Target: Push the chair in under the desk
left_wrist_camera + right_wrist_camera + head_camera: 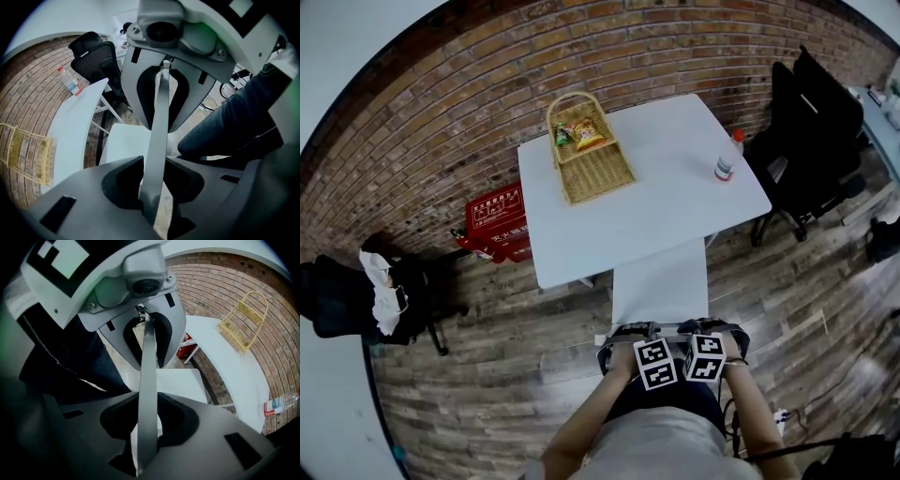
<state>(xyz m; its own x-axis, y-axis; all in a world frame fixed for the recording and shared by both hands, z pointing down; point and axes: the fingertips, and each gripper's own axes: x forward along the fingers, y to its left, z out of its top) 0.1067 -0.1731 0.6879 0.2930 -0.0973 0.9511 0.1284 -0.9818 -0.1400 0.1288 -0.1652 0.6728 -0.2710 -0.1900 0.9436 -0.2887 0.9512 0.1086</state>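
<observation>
A white chair stands at the near side of the white desk (656, 202), its seat (661, 281) reaching to the desk's front edge. Both grippers sit side by side on the top edge of the chair's backrest. My left gripper (623, 339) is shut on that edge, and my right gripper (712, 334) is shut on it too. In the left gripper view the backrest (158, 136) runs as a thin grey strip between the jaws of my left gripper (152, 187). The right gripper view shows the same strip (147, 380) pinched by my right gripper (145, 427).
On the desk stand a wicker basket (586, 150) with snack packets and a small bottle (727, 164). A red box (499, 223) sits on the floor left of the desk. A black office chair (811, 131) stands at the right, another with clothes (366, 291) at the left. A brick wall lies behind.
</observation>
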